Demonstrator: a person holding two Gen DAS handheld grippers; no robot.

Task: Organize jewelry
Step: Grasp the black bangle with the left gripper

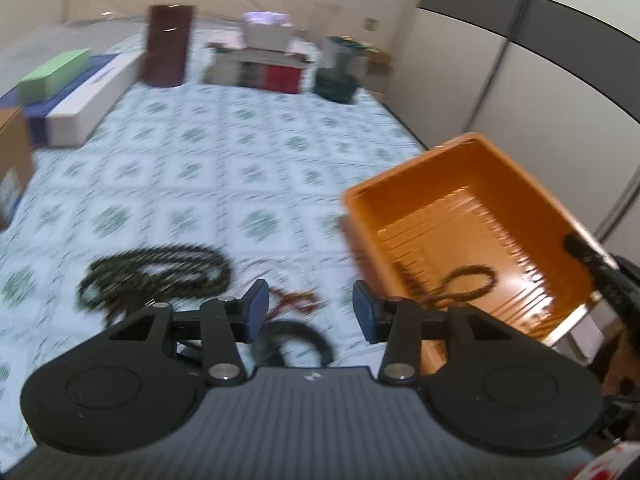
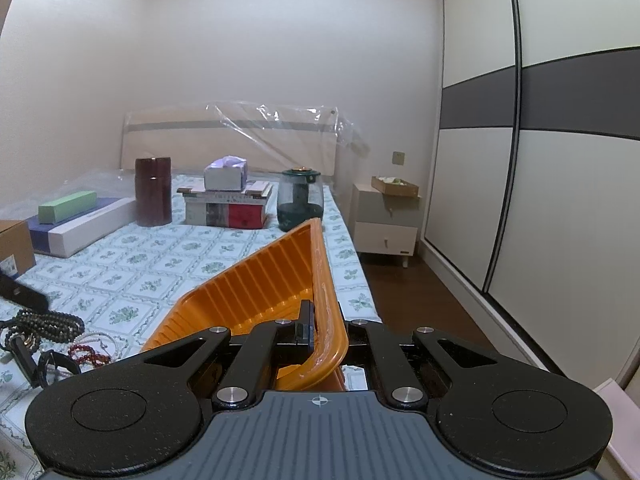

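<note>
Just ahead of the gaping, empty left gripper (image 1: 310, 312), limp, slippery bead strands (image 1: 156, 276) are best pinched at a bunched loop, while the orange tray (image 2: 280, 280) rim is clamped by the right gripper (image 2: 326, 330).

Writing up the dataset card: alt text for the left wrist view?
The open left claw hovers over a floral-patterned bedsheet, above a red bead bracelet and beside a dark beaded necklace. At right, a tilted orange plastic tray holds a brown bracelet.

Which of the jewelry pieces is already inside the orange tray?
The dark looped bracelet lies on the orange tray floor. The long dark bead necklace and red bead strand lie on the bedsheet outside it.
</note>
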